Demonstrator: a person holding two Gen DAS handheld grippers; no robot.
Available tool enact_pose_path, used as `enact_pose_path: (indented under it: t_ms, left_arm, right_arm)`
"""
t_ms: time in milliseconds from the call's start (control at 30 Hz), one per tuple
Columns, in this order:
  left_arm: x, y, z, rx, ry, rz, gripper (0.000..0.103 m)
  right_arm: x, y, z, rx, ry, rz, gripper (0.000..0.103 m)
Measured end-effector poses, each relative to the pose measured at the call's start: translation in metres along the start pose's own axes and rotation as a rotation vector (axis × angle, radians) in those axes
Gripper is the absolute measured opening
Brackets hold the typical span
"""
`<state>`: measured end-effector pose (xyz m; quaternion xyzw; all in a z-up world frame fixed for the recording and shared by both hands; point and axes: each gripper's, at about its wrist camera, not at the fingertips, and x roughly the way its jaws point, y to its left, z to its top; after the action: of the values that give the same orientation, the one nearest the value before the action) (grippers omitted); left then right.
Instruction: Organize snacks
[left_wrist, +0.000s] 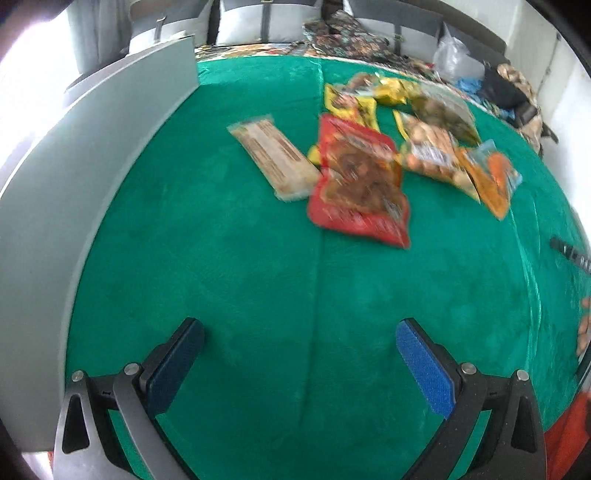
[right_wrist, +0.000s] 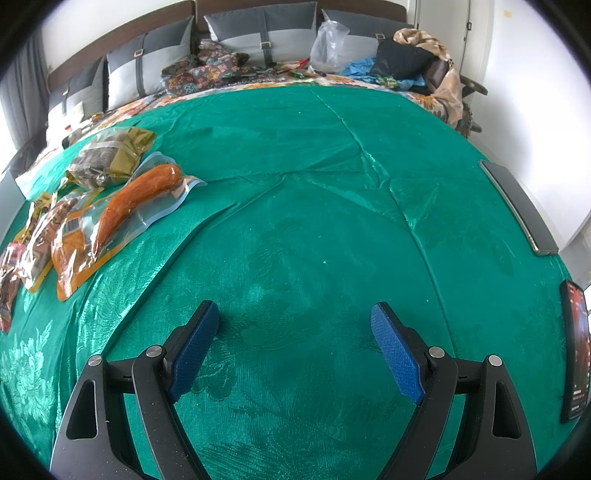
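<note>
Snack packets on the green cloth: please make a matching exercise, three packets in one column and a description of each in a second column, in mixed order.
Things:
1. red packet
2. long beige packet
3. sausage packet

Descriptions:
A. clear wrap with an orange sausage inside
B. lies nearest the grey board
C. overlaps the beige packet's end

Pairs: 1-C, 2-B, 3-A

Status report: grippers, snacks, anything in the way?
Left gripper open, right gripper open, both empty. Snack packets piled untouched on green cloth. Nothing blocking.
</note>
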<state>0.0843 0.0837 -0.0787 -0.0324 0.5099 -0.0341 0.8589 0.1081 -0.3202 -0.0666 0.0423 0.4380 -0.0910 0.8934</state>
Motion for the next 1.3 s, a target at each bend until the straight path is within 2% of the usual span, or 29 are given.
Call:
enact_pose_path:
  t_ms: [233, 300, 400, 467, 567, 600, 667, 733, 767, 800, 900, 1033, 1067, 1100, 1133, 1167, 1200, 1233, 1300]
  left_arm:
    - [-0.003, 0.048, 0.071, -0.233, -0.074, -0.025, 0.102]
    - [0.011, 0.053, 0.092, -0.261, -0.054, -0.019, 0.096]
    - [0.034, 0.05, 0.113, -0.26, -0.012, -0.016, 0.093]
    - [0.054, 0.046, 0.12, -0.244, 0.026, 0.042, 0.089]
    - [0.064, 0.041, 0.122, -0.2, 0.012, 0.126, 0.089]
    - [0.067, 0.038, 0.122, -0.158, 0.009, 0.158, 0.091]
    - [0.067, 0.037, 0.119, -0.112, -0.006, 0.149, 0.09]
    - [0.061, 0.039, 0.114, -0.071, -0.026, 0.126, 0.069]
    - [0.055, 0.04, 0.11, -0.028, -0.042, 0.107, 0.04]
    - [0.052, 0.038, 0.109, 0.005, -0.036, 0.099, 0.03]
    - [0.042, 0.038, 0.096, 0.093, -0.001, 0.062, 0.029]
    - [0.028, 0.037, 0.072, 0.14, -0.006, 0.007, 0.031]
    - [0.026, 0.038, 0.068, 0.136, -0.019, 0.012, 0.037]
    - [0.026, 0.038, 0.066, 0.131, -0.029, 0.016, 0.053]
    - [0.027, 0.038, 0.065, 0.12, -0.035, 0.026, 0.063]
    - [0.03, 0.04, 0.065, 0.098, -0.037, 0.045, 0.081]
    - [0.032, 0.044, 0.063, 0.074, -0.046, 0.056, 0.089]
    - [0.033, 0.048, 0.062, 0.046, -0.062, 0.053, 0.091]
    - [0.037, 0.055, 0.059, 0.019, -0.09, 0.078, 0.102]
  right_arm:
    - [0.0, 0.0, 0.0, 0.001, 0.0, -0.001, 0.087]
    - [0.0, 0.0, 0.0, 0.002, 0.0, -0.001, 0.087]
    - [-0.001, -0.001, 0.0, 0.002, 0.0, -0.001, 0.087]
    - [0.0, -0.001, 0.0, 0.002, 0.0, -0.001, 0.087]
    - [0.0, -0.001, 0.0, 0.002, 0.0, -0.001, 0.087]
    - [-0.001, -0.001, 0.0, 0.002, 0.0, -0.001, 0.087]
    - [-0.001, -0.001, 0.0, 0.002, 0.0, -0.001, 0.087]
    - [0.0, -0.001, 0.0, 0.002, 0.0, -0.001, 0.087]
    - [-0.001, -0.001, 0.0, 0.002, 0.0, -0.001, 0.087]
    - [-0.001, -0.001, 0.0, 0.002, 0.0, -0.001, 0.087]
    - [0.0, -0.001, 0.0, 0.003, 0.0, -0.001, 0.087]
    - [0.0, -0.001, 0.0, 0.003, 0.0, -0.001, 0.087]
    - [-0.001, -0.001, 0.0, 0.003, 0.0, -0.001, 0.087]
    - [0.0, -0.001, 0.0, 0.003, 0.0, -0.001, 0.087]
    - [0.0, -0.001, 0.0, 0.003, 0.0, -0.001, 0.087]
    - [-0.001, -0.001, 0.0, 0.003, 0.0, -0.001, 0.087]
    - [0.0, -0.001, 0.0, 0.003, 0.0, -0.001, 0.087]
    - [-0.001, -0.001, 0.0, 0.004, -0.001, -0.001, 0.087]
    - [0.0, -0.002, 0.0, 0.004, -0.001, -0.001, 0.087]
